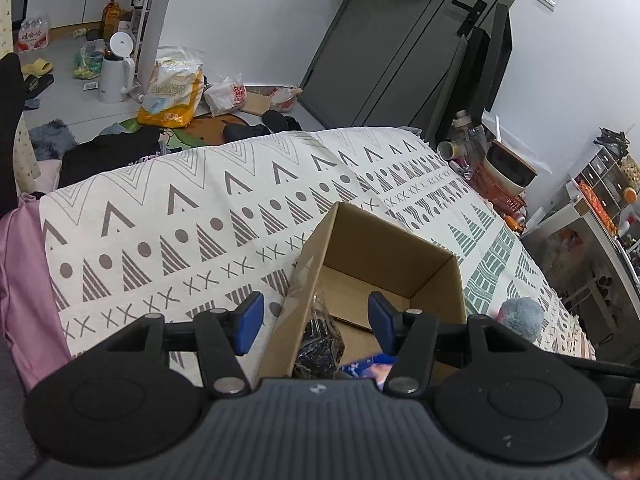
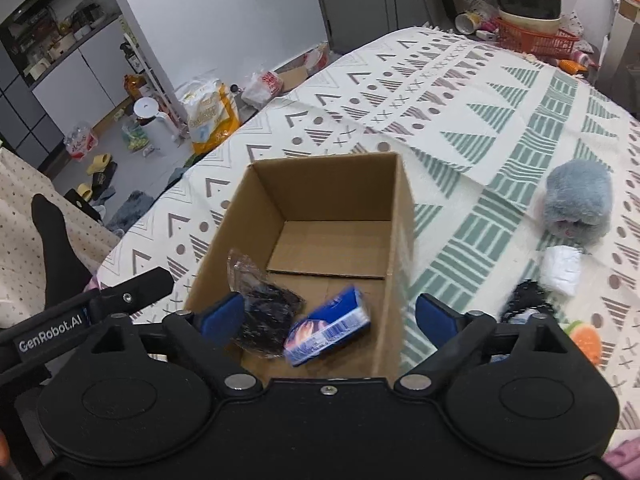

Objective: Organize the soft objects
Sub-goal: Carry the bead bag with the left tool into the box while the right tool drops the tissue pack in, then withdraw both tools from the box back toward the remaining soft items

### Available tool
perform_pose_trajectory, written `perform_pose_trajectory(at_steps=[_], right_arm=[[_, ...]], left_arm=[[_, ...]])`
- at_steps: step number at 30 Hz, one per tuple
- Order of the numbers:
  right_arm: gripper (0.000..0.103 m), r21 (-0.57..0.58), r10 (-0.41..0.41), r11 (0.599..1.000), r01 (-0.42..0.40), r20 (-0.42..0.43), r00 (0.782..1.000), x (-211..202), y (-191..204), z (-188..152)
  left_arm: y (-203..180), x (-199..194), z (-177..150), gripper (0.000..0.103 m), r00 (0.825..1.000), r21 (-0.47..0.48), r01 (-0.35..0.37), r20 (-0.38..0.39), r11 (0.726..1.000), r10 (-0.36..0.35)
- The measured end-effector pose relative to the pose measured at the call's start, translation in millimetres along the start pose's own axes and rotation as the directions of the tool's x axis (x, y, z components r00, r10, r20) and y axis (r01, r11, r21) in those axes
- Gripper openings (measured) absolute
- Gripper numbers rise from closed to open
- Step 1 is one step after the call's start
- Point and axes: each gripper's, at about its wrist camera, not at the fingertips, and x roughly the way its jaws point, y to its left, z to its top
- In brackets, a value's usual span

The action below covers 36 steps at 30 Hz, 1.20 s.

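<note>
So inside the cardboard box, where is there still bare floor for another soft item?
The far half of the brown cardboard box is bare, up to its back wall. The near left is crowded: a dark plastic-wrapped bundle beside a blue packet.

Illumination is even, diffuse indoor light; shadows are soft and weak. No strong glare. Both views show fisheye distortion: the wall edges and door (image 1: pixel 384 40) bow near the frame borders, with dark corners. The blue packet (image 2: pixel 328 326) in the box (image 2: pixel 396 208) is motion-blurred. Distant floor clutter is soft.
</note>
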Motion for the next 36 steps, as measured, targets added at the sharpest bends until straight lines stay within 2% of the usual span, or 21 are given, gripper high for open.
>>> perform_pose_trajectory(at_steps=[3, 6, 10, 17, 22, 24, 27, 36], right_arm=[[0.100, 0.001, -0.003, 1.000, 0.003, 0.023, 1.000, -14.9, -8.6, 0.5], [0.103, -0.004, 0.001, 1.000, -0.001, 0.041, 0.999, -27.5, -17.2, -0.1], [0.103, -0.028, -0.024, 0.999, 0.026, 0.059, 0.998, -41.3, -30.3, -3.7], [0.103, 0.018, -0.047, 0.999, 0.046, 0.076, 0.996, -59.7, -69.9, -13.5], [0.103, 0.041, -0.090, 0.995, 0.086, 0.098, 0.991, -72.7, -98.2, -21.9], [0.103, 0.066, -0.094, 0.994, 0.088, 0.096, 0.991, -76.1, -110.9, -25.7], [0.103, 0.106, -0.098, 0.991, 0.088, 0.093, 0.991, -78.7, -129.5, -31.9], [0.103, 0.178, -0.074, 0.982, 0.060, 0.075, 0.994, -82.2, -171.8, -48.1]], left_arm=[[-2.2, -0.6, -2.2, 0.070, 1.000, -0.024, -0.004, 0.013, 1.000, 0.005], [-10.2, -3.0, -6.2, 0.075, 0.999, -0.020, -0.017, 0.043, 1.000, 0.018], [-24.3, -4.3, -13.6, 0.076, 0.998, -0.013, -0.007, 0.057, 1.000, 0.008], [-56.8, -9.2, -23.4, 0.076, 0.998, 0.029, -0.010, 0.064, 1.000, 0.008], [-80.3, -9.6, -29.7, 0.076, 1.000, 0.048, 0.028, 0.004, 0.998, -0.028], [-90.2, -11.8, -34.4, 0.076, 1.000, 0.069, 0.027, 0.004, 0.997, -0.027], [-107.4, -13.5, -42.9, 0.076, 0.999, 0.121, 0.043, -0.005, 0.992, -0.043], [-150.1, -11.4, -63.3, 0.076, 0.997, 0.197, 0.067, -0.051, 0.978, -0.058]])
